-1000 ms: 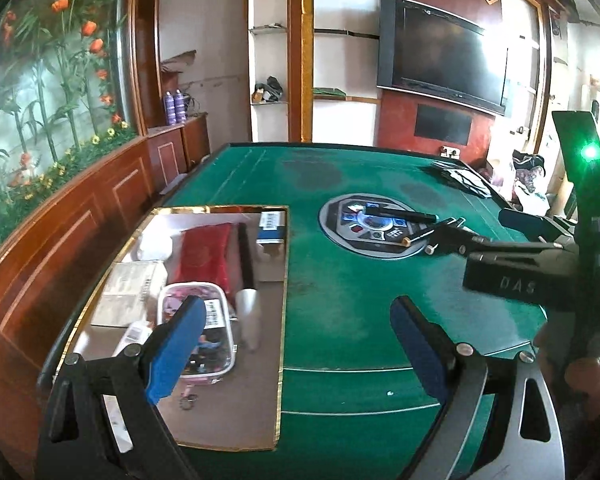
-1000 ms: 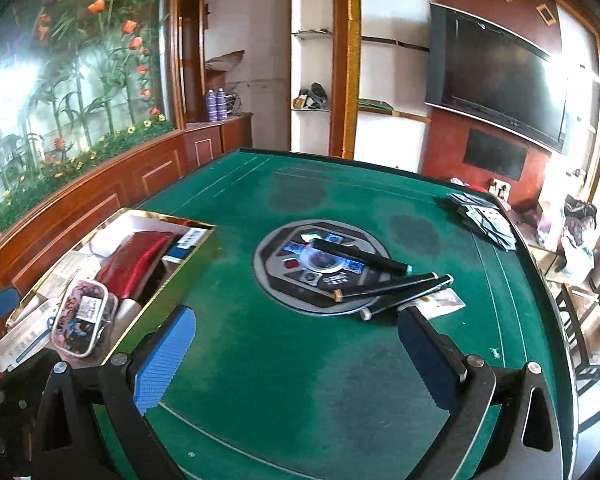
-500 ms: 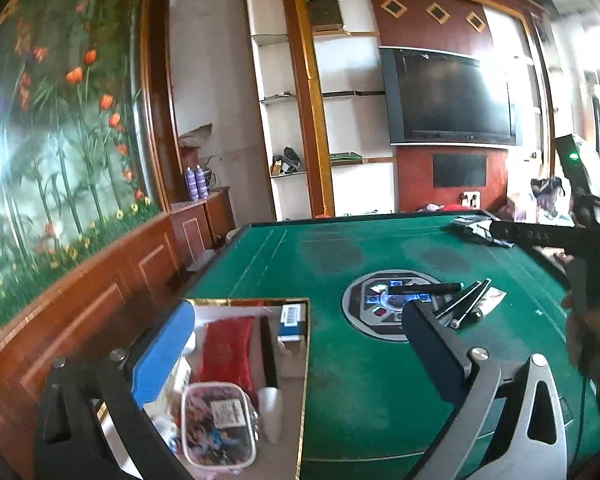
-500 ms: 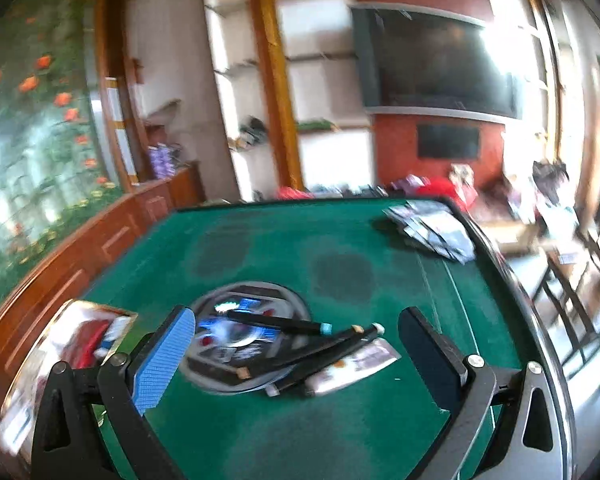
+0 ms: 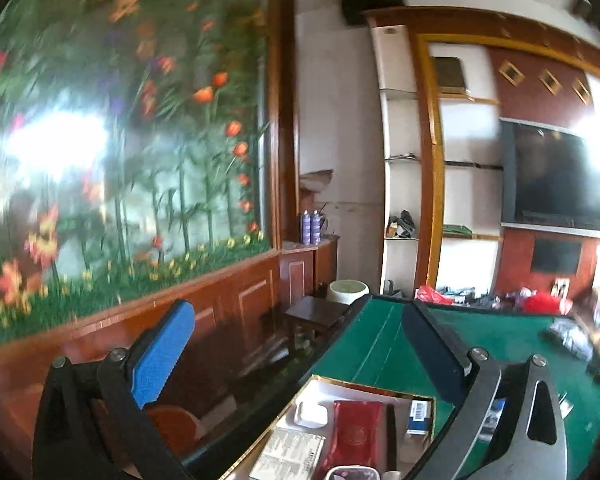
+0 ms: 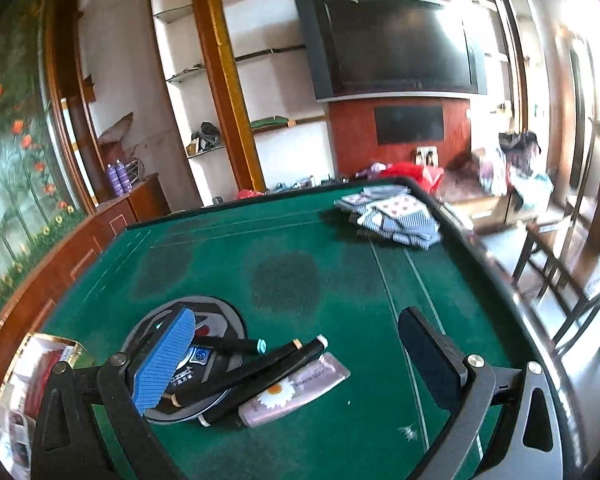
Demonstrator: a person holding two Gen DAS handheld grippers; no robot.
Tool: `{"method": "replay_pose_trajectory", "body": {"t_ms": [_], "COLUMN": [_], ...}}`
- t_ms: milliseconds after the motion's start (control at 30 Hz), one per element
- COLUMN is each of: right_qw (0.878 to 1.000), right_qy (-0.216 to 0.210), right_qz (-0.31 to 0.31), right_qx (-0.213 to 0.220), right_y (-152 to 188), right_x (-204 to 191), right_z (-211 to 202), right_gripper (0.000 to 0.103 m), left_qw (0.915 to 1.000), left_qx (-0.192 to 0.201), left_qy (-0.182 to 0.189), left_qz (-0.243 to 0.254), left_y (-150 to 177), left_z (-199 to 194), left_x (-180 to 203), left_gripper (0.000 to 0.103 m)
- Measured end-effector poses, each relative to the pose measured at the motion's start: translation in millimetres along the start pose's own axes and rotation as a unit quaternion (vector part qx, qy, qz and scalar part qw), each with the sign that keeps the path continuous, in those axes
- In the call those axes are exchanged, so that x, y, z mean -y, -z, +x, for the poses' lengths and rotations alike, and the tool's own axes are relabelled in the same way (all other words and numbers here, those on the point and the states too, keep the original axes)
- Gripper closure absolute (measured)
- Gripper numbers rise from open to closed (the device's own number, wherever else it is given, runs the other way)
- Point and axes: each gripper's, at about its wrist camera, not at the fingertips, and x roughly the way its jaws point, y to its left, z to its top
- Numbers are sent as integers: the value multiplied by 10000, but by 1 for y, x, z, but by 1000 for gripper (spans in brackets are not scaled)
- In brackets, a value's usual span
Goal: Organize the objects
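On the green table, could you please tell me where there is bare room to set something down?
Bare felt on the green table lies between the round centre plate and the far edge, left of the folded cloths. Crowded: the pens and daisy tube across the plate.

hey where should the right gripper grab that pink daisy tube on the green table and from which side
Probably the free, flat end of the tube, coming down from above with the fingers across its width. It lies flat on the felt, and its other long edge sits against the black pens, so that end looks least crowded. The right gripper is open above it.
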Motion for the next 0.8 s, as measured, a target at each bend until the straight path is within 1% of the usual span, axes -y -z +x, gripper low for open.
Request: {"method": "replay_pose_trajectory", "body": {"t_ms": [67, 133, 233, 333, 567, 800], "right_qw": [10000, 9998, 9991, 9985, 9963, 9960], "right_qy": [40, 133, 223, 223, 315, 335], "right_qz": [-8, -128, -291, -400, -700, -725], "right_qx": [-47, -105, -213, -311, -394, -389], "right_y": [2, 4, 9, 15, 24, 26], "right_x": [-1, -5, -11, -16, -28, -28], "right_z": [1, 3, 8, 12, 19, 20], "right_gripper": [0, 0, 0, 0, 0, 0], "left_qw": [9997, 9994, 9986, 9986, 9988, 9988], "left_qx": [-158, -282, -464, -434, -352, -408], "left_qy": [38, 74, 243, 309, 304, 270], "left_qz": [-155, -161, -96, -50, 168, 74], "left_y": [5, 11, 17, 20, 23, 24], "left_z": [6, 11, 18, 17, 16, 18], "left_x": [-4, -2, 6, 11, 18, 9], "left_gripper": [0, 0, 0, 0, 0, 0]}}
